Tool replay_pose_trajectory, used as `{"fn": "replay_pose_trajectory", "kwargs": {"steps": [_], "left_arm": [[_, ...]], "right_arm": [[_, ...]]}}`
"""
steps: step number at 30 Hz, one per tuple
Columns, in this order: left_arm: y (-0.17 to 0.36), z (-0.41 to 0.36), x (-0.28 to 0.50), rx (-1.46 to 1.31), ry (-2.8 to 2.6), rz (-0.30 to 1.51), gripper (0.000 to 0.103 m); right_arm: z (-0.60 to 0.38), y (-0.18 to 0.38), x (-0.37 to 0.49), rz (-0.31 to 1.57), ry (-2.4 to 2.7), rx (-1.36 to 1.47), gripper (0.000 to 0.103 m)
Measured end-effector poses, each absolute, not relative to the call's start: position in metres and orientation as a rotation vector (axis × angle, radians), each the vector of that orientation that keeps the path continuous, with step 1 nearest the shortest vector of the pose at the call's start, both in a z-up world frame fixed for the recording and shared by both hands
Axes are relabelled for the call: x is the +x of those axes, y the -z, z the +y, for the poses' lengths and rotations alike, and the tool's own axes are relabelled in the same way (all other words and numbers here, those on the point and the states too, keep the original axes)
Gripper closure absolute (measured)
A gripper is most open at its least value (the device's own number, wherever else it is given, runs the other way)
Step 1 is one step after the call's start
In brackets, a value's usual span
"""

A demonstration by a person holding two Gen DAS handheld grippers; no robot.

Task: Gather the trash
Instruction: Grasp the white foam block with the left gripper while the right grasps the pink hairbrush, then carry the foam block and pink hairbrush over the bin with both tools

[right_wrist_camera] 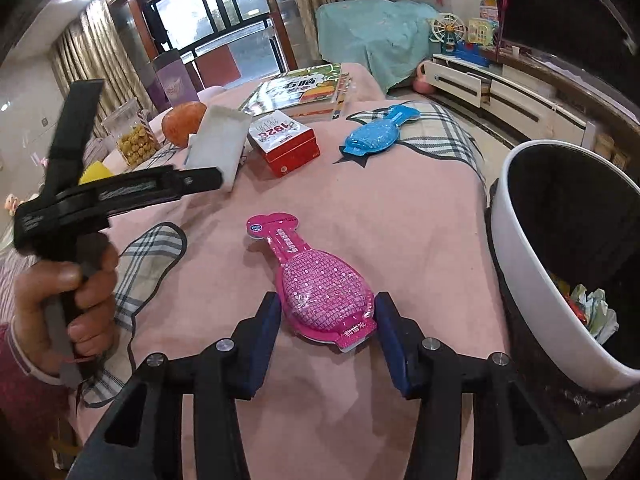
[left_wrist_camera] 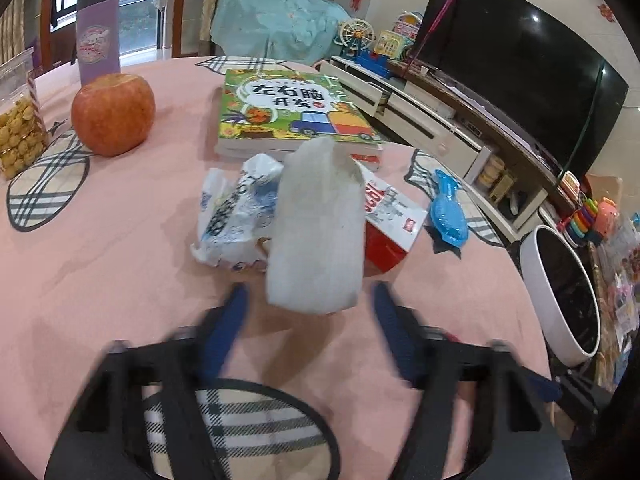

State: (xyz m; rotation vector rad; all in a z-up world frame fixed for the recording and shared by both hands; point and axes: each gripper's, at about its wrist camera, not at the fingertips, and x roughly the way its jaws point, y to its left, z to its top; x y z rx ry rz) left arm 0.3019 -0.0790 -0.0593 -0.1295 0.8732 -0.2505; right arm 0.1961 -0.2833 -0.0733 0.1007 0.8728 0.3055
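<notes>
- The pink packet [right_wrist_camera: 326, 296] lies flat on the worktop [right_wrist_camera: 400, 220], close to me, with its narrow neck pointing away.
- My right gripper [right_wrist_camera: 329, 298] has its jaws closed on the wide end of that packet, one blue pad against each side.
- The white bin [right_wrist_camera: 532, 300] stands just to the right of that gripper, beside the worktop edge. I can see crumpled wrappers [right_wrist_camera: 592, 308] in its bottom.
- The white packet [left_wrist_camera: 316, 232] stands up on end right in front of my left gripper [left_wrist_camera: 310, 287].
- The left jaws are open. The packet's lower end sits between the pads with a narrow gap on either side. That view is smeared, so I cannot tell what the packet rests on.
- A crumpled white and blue bag [left_wrist_camera: 236, 216] lies just left of the white packet, and a red and white box [left_wrist_camera: 392, 220] is just to its right.
- A blue packet [left_wrist_camera: 448, 216], shaped like the pink one, lies beyond the box near the worktop's right edge.
- A stack of picture books [left_wrist_camera: 288, 108] sits behind the trash.
- Further left I see an apple [left_wrist_camera: 113, 114], a clear jar of yellow snacks [left_wrist_camera: 18, 132] and a purple cup [left_wrist_camera: 98, 36].
- From the right wrist view, a hand [right_wrist_camera: 68, 300] grips the handle of the left gripper at the left of the frame.
- A dark television [left_wrist_camera: 520, 80] stands on a low cabinet past the worktop.
</notes>
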Motion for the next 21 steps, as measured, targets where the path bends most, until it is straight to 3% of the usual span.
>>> {"fn": "replay_pose_trajectory", "kwargs": {"steps": [1, 7, 11, 21], "left_arm": [[0.059, -0.079, 0.301, -0.137, 0.259, 0.883, 0.069], [0.045, -0.069, 0.266, -0.124, 0.318, 0.896, 0.071], [0.043, -0.055, 0.238, -0.072, 0.378, 0.944, 0.071], [0.055, -0.046, 0.215, -0.029, 0.397, 0.991, 0.066]], "right_arm": [[-0.283, 0.073, 0.196, 0.872, -0.308, 0.099, 0.054], [-0.282, 0.072, 0.197, 0.884, -0.356, 0.114, 0.050], [-0.278, 0.069, 0.193, 0.871, -0.394, 0.053, 0.033], [-0.261, 0.074, 0.210, 0.880, -0.454, -0.060, 0.033]]}}
